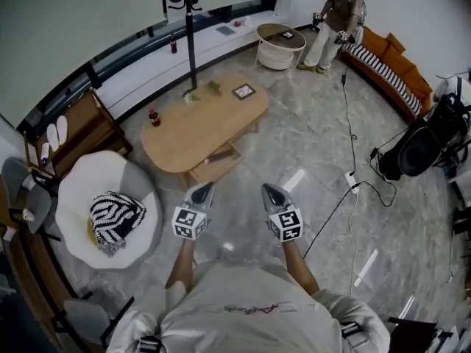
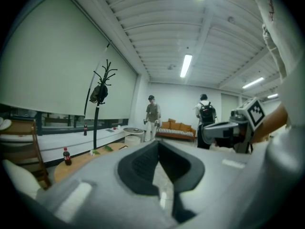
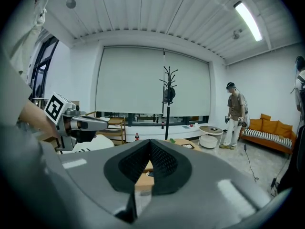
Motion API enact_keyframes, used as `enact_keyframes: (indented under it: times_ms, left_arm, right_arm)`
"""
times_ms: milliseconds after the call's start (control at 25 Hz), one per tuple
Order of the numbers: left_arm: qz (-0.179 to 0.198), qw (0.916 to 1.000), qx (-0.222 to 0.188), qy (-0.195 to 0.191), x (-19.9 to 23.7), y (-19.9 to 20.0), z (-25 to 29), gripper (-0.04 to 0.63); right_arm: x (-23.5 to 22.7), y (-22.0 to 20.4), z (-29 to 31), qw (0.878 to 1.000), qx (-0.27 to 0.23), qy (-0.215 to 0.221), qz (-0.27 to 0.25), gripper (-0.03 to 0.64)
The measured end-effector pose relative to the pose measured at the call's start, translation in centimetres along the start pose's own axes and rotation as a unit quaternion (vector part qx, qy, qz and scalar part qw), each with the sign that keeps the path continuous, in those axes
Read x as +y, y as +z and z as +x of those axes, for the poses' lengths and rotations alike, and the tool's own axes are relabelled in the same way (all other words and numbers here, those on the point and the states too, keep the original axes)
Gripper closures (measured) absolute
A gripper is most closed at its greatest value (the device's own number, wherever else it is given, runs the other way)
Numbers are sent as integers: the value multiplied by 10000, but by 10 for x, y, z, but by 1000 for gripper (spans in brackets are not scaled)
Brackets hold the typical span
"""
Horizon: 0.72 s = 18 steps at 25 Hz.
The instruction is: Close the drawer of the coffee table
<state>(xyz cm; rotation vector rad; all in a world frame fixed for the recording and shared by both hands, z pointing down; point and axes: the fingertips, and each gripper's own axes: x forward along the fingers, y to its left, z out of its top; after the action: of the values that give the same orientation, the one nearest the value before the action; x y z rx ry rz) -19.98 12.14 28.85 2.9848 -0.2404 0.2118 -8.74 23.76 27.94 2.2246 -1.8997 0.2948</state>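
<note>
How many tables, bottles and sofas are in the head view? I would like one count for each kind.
Tables: 2, coffee table, round side table
Bottles: 2, table bottle, ledge bottle
Sofas: 1, orange sofa
Total: 5

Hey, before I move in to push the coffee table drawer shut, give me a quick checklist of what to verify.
1. Drawer needs closing: ok, the drawer juts out of the coffee table's near side.
2. Left gripper shut and empty: ok.
3. Right gripper shut and empty: ok.
4. Grippers at the drawer front: not ok, both are apart from it.
5. Drawer contents low enough to slide in: cannot tell, something dark lies inside.
6. Cable out of the way: ok, it lies off to the right.
</note>
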Motion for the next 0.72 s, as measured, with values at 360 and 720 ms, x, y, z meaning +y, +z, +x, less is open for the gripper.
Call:
enact_keyframes:
  times_ms: [360, 720]
  left_arm:
    - [-37, 9999, 5, -166, 29, 2, 29, 595]
    - [-78, 9997, 2, -248, 32, -2, 31, 595]
  right_arm:
    - [-13, 1, 33, 9999, 121, -120, 24, 612]
    - [-10, -1, 39, 9998, 149, -112, 9, 612]
